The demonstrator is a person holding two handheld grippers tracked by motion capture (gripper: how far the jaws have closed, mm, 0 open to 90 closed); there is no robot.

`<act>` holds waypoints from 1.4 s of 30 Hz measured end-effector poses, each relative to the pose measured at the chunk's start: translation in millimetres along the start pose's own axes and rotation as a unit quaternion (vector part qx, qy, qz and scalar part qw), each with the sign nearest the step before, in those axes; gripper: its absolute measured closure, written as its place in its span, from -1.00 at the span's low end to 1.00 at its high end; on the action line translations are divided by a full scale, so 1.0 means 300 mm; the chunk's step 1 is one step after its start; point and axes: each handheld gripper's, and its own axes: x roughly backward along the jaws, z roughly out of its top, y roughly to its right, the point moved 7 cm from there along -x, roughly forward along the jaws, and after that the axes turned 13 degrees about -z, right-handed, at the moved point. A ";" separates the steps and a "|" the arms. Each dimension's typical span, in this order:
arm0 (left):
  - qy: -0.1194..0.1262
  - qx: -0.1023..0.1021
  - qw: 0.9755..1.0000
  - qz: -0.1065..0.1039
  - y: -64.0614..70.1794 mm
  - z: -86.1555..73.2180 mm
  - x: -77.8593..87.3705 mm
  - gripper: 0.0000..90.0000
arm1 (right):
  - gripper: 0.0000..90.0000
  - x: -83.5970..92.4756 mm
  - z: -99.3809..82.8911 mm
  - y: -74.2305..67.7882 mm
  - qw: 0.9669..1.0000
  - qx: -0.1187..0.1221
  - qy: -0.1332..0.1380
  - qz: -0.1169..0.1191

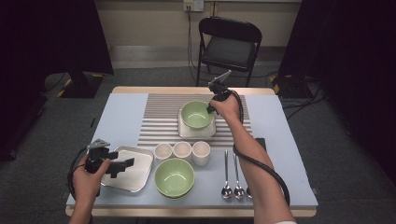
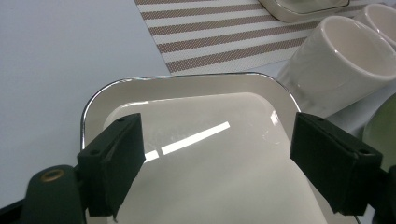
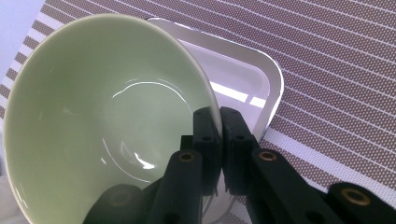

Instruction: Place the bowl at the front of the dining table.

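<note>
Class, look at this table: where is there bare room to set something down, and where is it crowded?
Free: the blue table left of the striped mat, the mat's own left half, and the blue strip right of the spoons. Crowded: the front middle, where the steel tray, three cups and near green bowl sit close together.

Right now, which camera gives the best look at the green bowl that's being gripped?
The right gripper view: the green bowl looms close, its rim pinched between the right gripper fingers, above a white tray. The high view shows it small and far, on the striped mat. The left gripper view looks elsewhere.
</note>
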 end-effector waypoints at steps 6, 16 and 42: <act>0.000 0.002 1.000 0.000 -0.002 -0.002 -0.001 -0.61 | 0.92 -0.004 0.001 0.008 1.000 -0.003 -0.001 -0.009; -0.001 0.002 1.000 -0.001 -0.003 -0.004 -0.004 -0.61 | 0.91 -0.019 0.003 0.012 1.000 -0.010 -0.004 -0.006; 0.001 0.005 1.000 0.000 -0.009 -0.006 0.001 -0.61 | 0.91 -0.071 0.011 -0.001 1.000 -0.010 -0.010 -0.013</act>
